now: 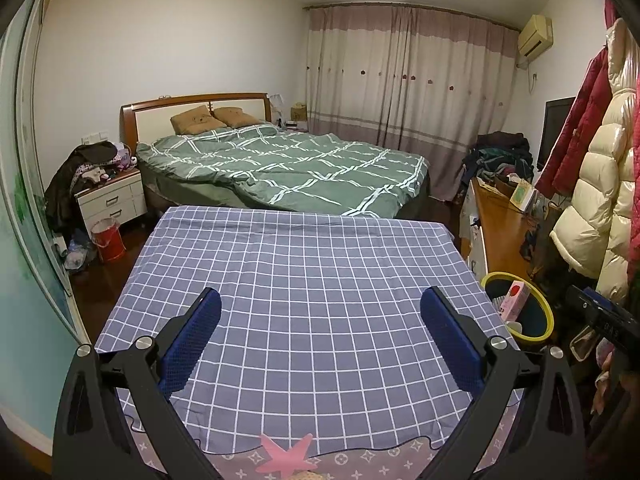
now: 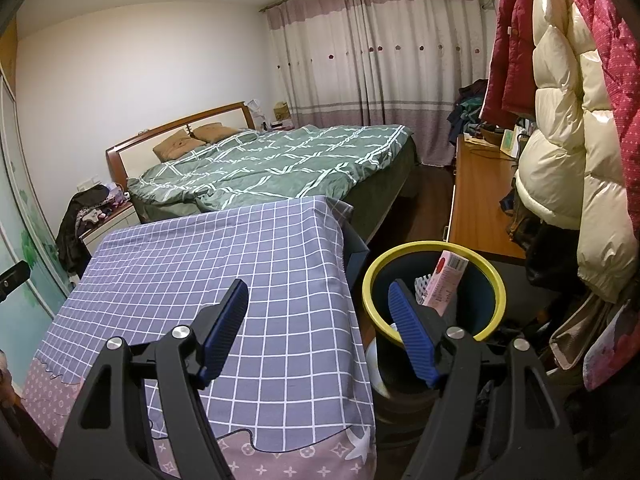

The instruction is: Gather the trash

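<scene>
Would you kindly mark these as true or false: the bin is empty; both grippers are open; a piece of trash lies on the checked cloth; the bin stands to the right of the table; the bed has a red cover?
1. The bin is empty. False: a pink carton stands in it.
2. Both grippers are open. True: the left gripper and right gripper hold nothing.
3. Trash lies on the checked cloth. False: none shows on it.
4. The bin stands to the right of the table. True.
5. The bed has a red cover. False: it is green with white lines.
</scene>
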`<state>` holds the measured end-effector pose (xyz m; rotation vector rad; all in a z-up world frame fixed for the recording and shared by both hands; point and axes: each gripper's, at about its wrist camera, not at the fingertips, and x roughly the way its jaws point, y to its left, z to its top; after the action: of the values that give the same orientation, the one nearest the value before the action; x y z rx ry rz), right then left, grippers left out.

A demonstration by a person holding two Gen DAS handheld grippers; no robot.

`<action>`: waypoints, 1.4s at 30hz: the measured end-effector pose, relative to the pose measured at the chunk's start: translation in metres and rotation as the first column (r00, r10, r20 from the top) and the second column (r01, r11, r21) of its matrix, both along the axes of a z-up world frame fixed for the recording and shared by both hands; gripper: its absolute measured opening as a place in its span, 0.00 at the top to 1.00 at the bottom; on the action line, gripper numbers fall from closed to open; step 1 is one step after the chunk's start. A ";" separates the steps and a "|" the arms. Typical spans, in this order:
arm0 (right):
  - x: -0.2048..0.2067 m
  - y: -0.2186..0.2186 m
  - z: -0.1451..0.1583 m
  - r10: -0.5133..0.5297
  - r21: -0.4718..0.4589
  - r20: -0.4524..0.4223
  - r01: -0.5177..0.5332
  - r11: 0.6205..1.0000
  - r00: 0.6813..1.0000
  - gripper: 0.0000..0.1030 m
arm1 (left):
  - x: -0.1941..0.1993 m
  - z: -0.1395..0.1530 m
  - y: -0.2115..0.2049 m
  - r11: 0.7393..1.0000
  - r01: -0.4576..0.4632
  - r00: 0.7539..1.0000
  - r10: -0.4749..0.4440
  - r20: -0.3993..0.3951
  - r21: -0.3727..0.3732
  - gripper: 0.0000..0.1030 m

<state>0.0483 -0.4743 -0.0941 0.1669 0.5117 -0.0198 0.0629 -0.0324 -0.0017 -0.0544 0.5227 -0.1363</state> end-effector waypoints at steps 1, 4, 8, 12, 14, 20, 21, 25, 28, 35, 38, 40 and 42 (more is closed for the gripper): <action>0.000 0.000 0.000 0.000 0.001 -0.001 0.000 1.000 1.000 0.33 | 0.000 0.000 0.000 1.000 -0.001 1.000 0.001 0.001 0.000 0.05; 0.002 0.000 -0.002 0.000 0.003 -0.007 0.000 1.000 1.000 0.33 | 0.000 0.000 0.001 1.000 -0.001 1.000 0.001 0.001 -0.001 0.05; 0.002 -0.002 -0.003 -0.002 0.005 -0.009 0.002 1.000 1.000 0.33 | 0.000 -0.002 0.000 1.000 -0.001 1.000 0.001 -0.004 0.000 0.05; 0.002 -0.002 -0.004 -0.003 0.004 -0.010 0.003 1.000 1.000 0.33 | 0.001 -0.004 0.000 1.000 -0.001 1.000 0.001 -0.008 0.001 0.05; 0.002 -0.003 -0.004 0.000 0.006 -0.011 0.000 1.000 1.000 0.33 | 0.001 -0.005 0.000 1.000 0.001 1.000 -0.001 -0.010 0.001 0.05; 0.004 -0.003 -0.006 0.002 0.008 -0.014 -0.001 1.000 1.000 0.33 | 0.003 -0.006 0.000 1.000 0.002 1.000 -0.002 -0.010 0.000 0.05; 0.004 -0.003 -0.006 0.001 0.008 -0.014 -0.001 1.000 1.000 0.33 | 0.002 -0.006 0.000 1.000 0.002 1.000 -0.002 -0.011 0.000 0.05; 0.004 -0.002 -0.006 0.002 0.008 -0.016 -0.001 1.000 1.000 0.33 | 0.003 -0.007 -0.001 1.000 0.004 1.000 -0.004 -0.014 0.001 0.05; 0.004 -0.002 -0.006 0.002 0.010 -0.017 -0.002 1.000 1.000 0.33 | 0.004 -0.008 -0.002 1.000 0.005 1.000 -0.005 -0.017 0.003 0.05; 0.004 0.000 -0.007 0.004 0.011 -0.018 -0.004 1.000 1.000 0.33 | 0.003 -0.009 -0.003 1.000 0.005 1.000 -0.005 -0.009 0.005 0.05; 0.005 0.002 -0.009 0.006 0.011 -0.021 -0.006 1.000 1.000 0.33 | 0.004 -0.010 -0.004 1.000 0.007 1.000 -0.007 -0.012 0.007 0.05; 0.006 0.002 -0.010 0.007 0.012 -0.022 -0.007 1.000 1.000 0.33 | 0.004 -0.011 -0.004 1.000 0.011 1.000 -0.011 -0.016 0.003 0.05; 0.006 0.002 -0.010 0.007 0.013 -0.022 -0.007 1.000 1.000 0.33 | 0.005 -0.013 -0.004 1.000 0.017 1.000 -0.017 -0.022 -0.002 0.05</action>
<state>0.0540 -0.4719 -0.1036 0.1772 0.5346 -0.0115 0.0675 -0.0365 -0.0143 -0.0535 0.5456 -0.1526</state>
